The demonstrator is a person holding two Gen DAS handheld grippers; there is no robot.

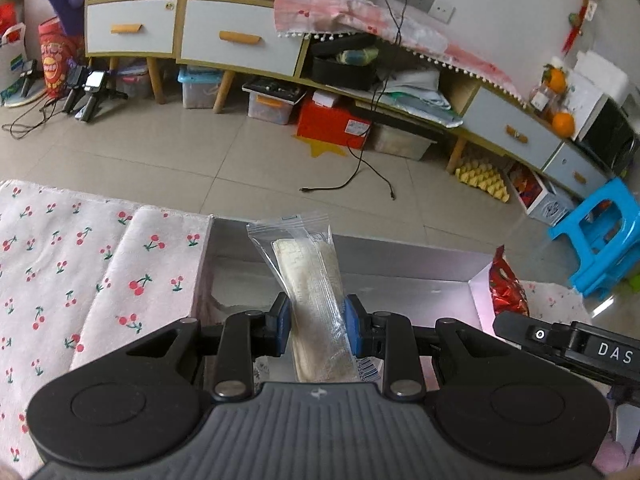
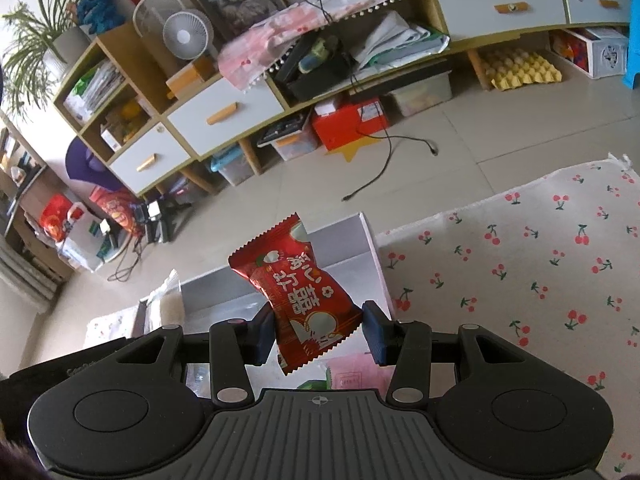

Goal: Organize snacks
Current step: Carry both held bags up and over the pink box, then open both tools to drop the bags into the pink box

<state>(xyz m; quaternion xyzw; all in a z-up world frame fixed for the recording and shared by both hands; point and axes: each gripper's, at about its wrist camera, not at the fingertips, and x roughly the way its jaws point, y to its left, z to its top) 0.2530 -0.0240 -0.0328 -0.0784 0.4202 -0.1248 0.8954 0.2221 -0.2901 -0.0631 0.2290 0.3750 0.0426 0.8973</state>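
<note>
My left gripper (image 1: 317, 322) is shut on a clear-wrapped pale snack bar (image 1: 310, 280), which stands up between the blue pads over a white open box (image 1: 400, 254). The right gripper's black body (image 1: 568, 344) shows at the right edge of the left wrist view, with its red packet (image 1: 506, 286) beside the box wall. In the right wrist view, my right gripper (image 2: 318, 330) is shut on a red snack packet (image 2: 298, 292) with white print, held tilted above the same white box (image 2: 348, 236). Pink and green packets (image 2: 348, 378) lie in the box below it.
A cherry-print cloth (image 1: 80, 280) covers the table around the box (image 2: 520, 280). Beyond the table edge is tiled floor with a loose black cable (image 1: 352, 176), a low cabinet with drawers (image 1: 240, 36), storage bins, and a blue plastic stool (image 1: 600, 236).
</note>
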